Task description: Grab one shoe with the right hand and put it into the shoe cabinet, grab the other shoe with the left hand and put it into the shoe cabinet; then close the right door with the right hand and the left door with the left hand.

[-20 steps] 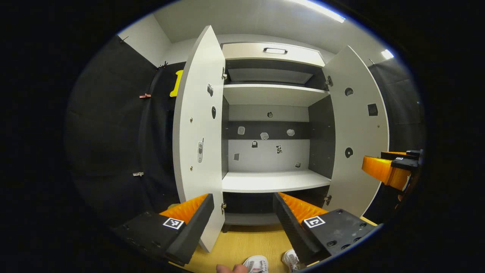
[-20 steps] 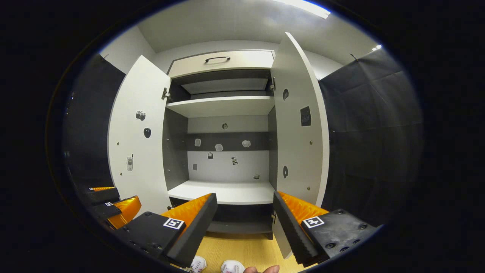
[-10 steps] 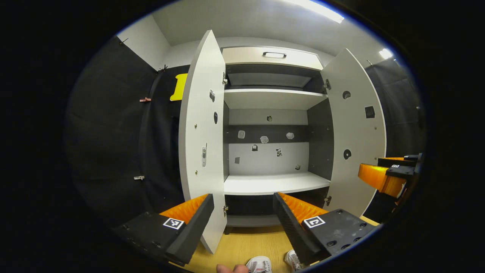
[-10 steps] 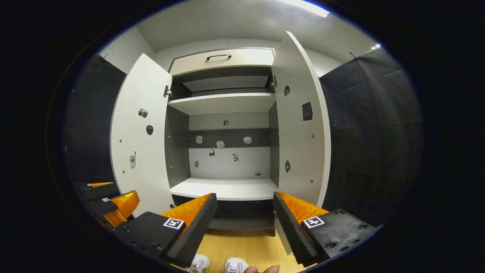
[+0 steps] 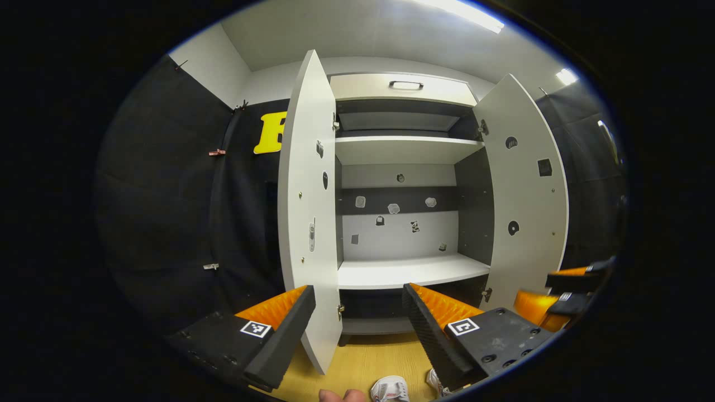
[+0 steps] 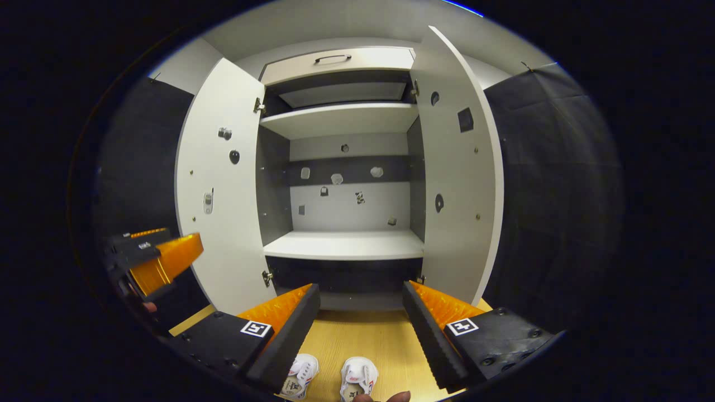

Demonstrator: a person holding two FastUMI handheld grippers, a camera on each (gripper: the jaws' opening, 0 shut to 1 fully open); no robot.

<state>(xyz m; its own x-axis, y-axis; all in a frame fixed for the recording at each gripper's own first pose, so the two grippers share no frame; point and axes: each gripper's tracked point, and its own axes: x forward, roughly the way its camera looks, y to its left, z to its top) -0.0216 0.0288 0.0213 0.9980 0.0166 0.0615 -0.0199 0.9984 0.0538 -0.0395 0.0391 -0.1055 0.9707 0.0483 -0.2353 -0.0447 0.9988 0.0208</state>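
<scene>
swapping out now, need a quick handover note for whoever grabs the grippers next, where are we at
Left gripper: open, holding nothing.
Right gripper: open, holding nothing, aimed low towards the shoes.
Both shoes, left shoe and right shoe, sit side by side on the wooden floor in front of the cabinet.
Cabinet: left door and right door both open, middle shelf bare.
Done: nothing yet.
Left: grab and shelve each shoe, then close right door, then left.

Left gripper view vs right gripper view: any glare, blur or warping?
Left gripper view: ceiling light blown out, other gripper motion-smeared at the edge, left door bowed by the fisheye. Right gripper view: even light, sharp shoes, right door curved.
</scene>
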